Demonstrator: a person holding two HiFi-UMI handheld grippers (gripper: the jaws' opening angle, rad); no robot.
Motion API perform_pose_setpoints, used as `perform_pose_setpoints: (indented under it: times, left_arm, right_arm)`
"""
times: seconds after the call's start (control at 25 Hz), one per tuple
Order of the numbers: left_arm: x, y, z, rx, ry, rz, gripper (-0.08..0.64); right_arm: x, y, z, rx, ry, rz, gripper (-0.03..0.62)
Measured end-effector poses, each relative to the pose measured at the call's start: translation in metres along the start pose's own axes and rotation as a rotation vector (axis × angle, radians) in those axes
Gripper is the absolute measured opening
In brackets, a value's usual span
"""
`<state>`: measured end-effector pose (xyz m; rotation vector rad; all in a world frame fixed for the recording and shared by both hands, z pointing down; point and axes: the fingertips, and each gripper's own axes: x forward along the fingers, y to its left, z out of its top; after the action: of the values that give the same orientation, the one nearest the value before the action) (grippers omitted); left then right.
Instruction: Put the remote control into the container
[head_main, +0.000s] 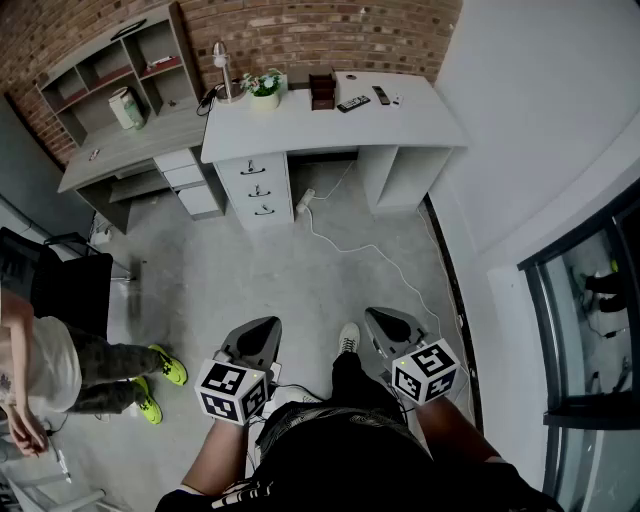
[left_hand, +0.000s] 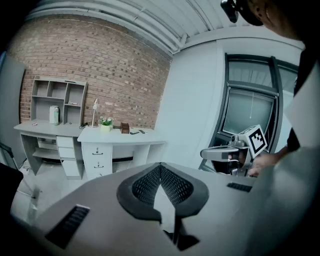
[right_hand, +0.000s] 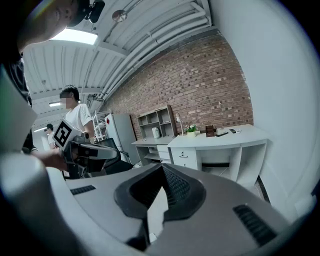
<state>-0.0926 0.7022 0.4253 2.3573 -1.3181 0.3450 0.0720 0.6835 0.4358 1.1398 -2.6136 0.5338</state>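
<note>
Remote (head_main: 353, 103) untouched on tabletop (head_main: 300, 125) beside container (head_main: 321, 89), far ahead of left gripper (head_main: 267, 326) and right gripper (head_main: 379, 316), both pressed together, empty; nothing done yet.

The remote control (head_main: 353, 103) on the desk (head_main: 300, 125) is seen too small for detail. A person (head_main: 40, 365) is cut off by the left edge.
</note>
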Motion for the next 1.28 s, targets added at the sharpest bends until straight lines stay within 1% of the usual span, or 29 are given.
perform_pose_setpoints:
  times: [0.24, 0.44, 0.52, 0.6, 0.76, 0.84, 0.96, 1.08, 1.2, 1.28]
  left_arm:
    - [0.030, 0.007, 0.018, 0.020, -0.009, -0.014, 0.005]
    - [0.053, 0.011, 0.018, 0.007, 0.028, -0.014, 0.005]
    - [0.064, 0.014, 0.022, -0.018, 0.042, -0.021, 0.005]
    - [0.078, 0.019, 0.026, -0.060, 0.057, -0.031, 0.005]
    - [0.109, 0.028, 0.029, -0.163, 0.101, -0.027, 0.005]
    - [0.126, 0.030, 0.039, -0.190, 0.112, -0.022, 0.005]
    - [0.152, 0.035, 0.057, -0.176, 0.122, 0.003, 0.005]
    - [0.177, 0.043, 0.065, -0.158, 0.136, 0.053, 0.005]
    - [0.198, 0.051, 0.076, -0.157, 0.135, 0.098, 0.005]
    - [0.212, 0.051, 0.086, -0.144, 0.137, 0.104, 0.005]
  right_arm:
    - [0.007, -0.033, 0.012, 0.002, -0.014, -0.033, 0.006]
    - [0.020, -0.055, 0.013, 0.040, -0.014, -0.032, 0.006]
    - [0.030, -0.065, 0.016, 0.069, -0.014, -0.020, 0.008]
    - [0.045, -0.073, 0.017, 0.092, 0.005, 0.004, 0.008]
    - [0.077, -0.084, 0.014, 0.092, 0.047, 0.059, 0.008]
    - [0.092, -0.095, 0.018, 0.102, 0.064, 0.085, 0.008]
    - [0.115, -0.120, 0.031, 0.122, 0.076, 0.124, 0.008]
    - [0.128, -0.148, 0.037, 0.134, 0.090, 0.152, 0.008]
    - [0.133, -0.174, 0.047, 0.125, 0.087, 0.163, 0.008]
    - [0.135, -0.192, 0.055, 0.125, 0.069, 0.157, 0.008]
